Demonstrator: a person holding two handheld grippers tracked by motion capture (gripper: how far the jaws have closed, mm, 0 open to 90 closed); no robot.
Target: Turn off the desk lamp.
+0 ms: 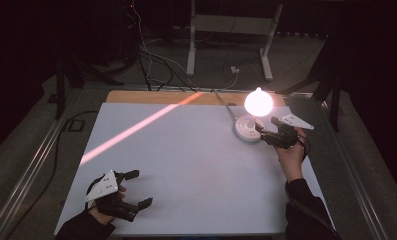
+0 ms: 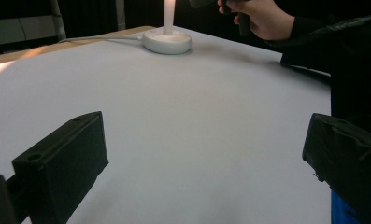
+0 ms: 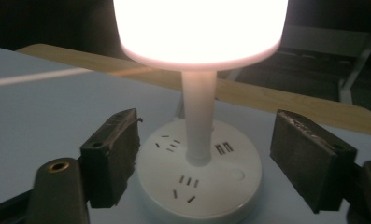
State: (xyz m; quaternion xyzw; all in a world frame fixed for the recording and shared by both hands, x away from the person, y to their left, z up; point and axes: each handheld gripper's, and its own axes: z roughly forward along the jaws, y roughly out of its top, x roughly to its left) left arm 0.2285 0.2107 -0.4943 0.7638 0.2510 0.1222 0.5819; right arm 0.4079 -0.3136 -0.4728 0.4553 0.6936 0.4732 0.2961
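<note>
Lit lamp (image 1: pixel 256 112) on white table (image 1: pixel 186 170), dark rm w/ cables.

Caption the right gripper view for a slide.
Right gripper, jaws open, flanks the round white base of a lit table lamp without touching it.

High view: fixed, above the near edge of the table (image 1: pixel 186 165), looking forward and down; whole top plus the floor behind it in frame. Left gripper view: low over the near-left part of the table, facing across it toward the far lamp (image 2: pixel 167 39), own fingers (image 2: pixel 64 158) in the foreground. Right gripper view: close in on the lamp (image 3: pixel 199 154), facing its stem and round base, fingers (image 3: pixel 110 156) either side. Overlap: all three views catch the lamp (image 1: pixel 253 120) and the table around it.
</note>
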